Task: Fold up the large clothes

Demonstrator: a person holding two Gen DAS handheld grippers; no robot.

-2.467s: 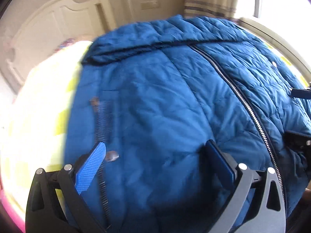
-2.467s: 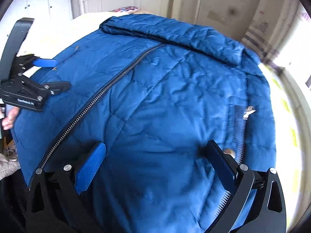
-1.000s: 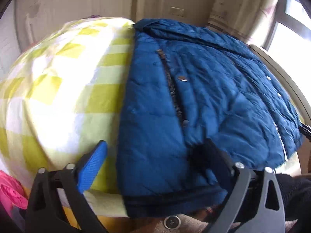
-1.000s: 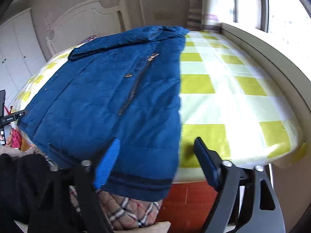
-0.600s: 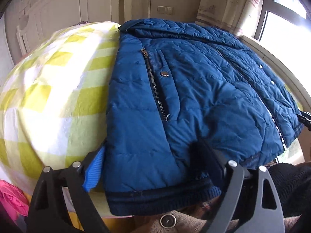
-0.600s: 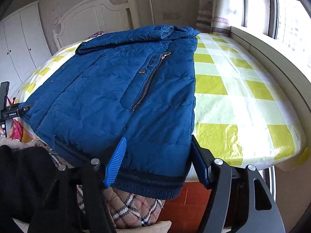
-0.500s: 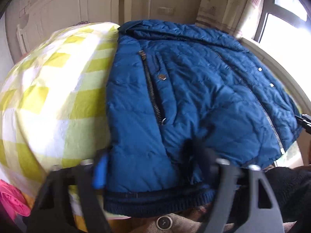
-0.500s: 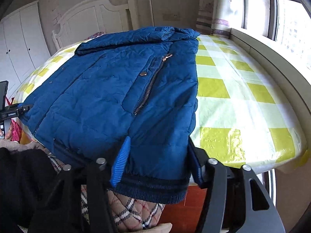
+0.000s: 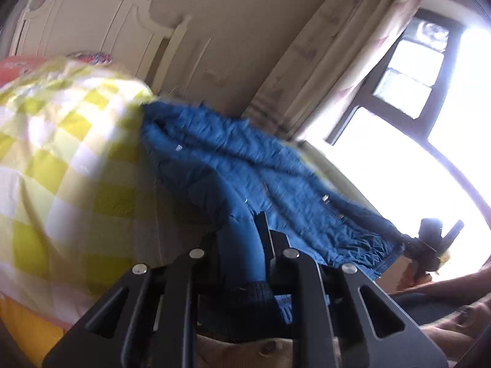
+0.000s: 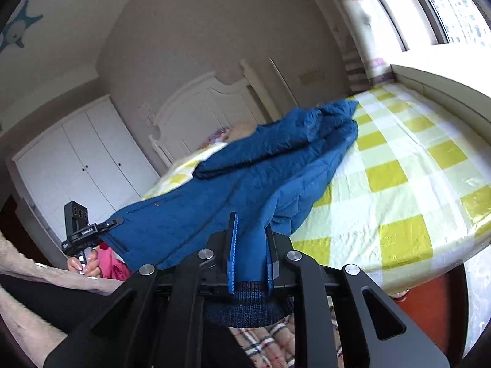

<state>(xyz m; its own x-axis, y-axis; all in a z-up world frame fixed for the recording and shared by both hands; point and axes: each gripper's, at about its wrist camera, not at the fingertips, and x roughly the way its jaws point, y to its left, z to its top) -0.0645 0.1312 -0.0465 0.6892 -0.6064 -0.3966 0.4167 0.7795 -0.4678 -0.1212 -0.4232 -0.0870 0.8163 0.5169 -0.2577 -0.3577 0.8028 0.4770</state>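
A large blue quilted jacket lies on a bed with a yellow and white checked cover. My left gripper is shut on the jacket's bottom hem at its left corner, with the dark ribbed band bunched between the jaws. My right gripper is shut on the hem's other corner of the jacket. Both corners are raised off the bed, so the jacket hangs in a slope from the collar end. The other gripper shows at the edge of each view: the right one and the left one.
A white headboard stands at the far end of the bed. White wardrobe doors are at the left. A window and curtain are at the right. Pink fabric lies low at the bed's left corner.
Both grippers have closed on the hem corners and lifted them. The jacket's lower half has come up off the bed and both cameras now tilt upward.
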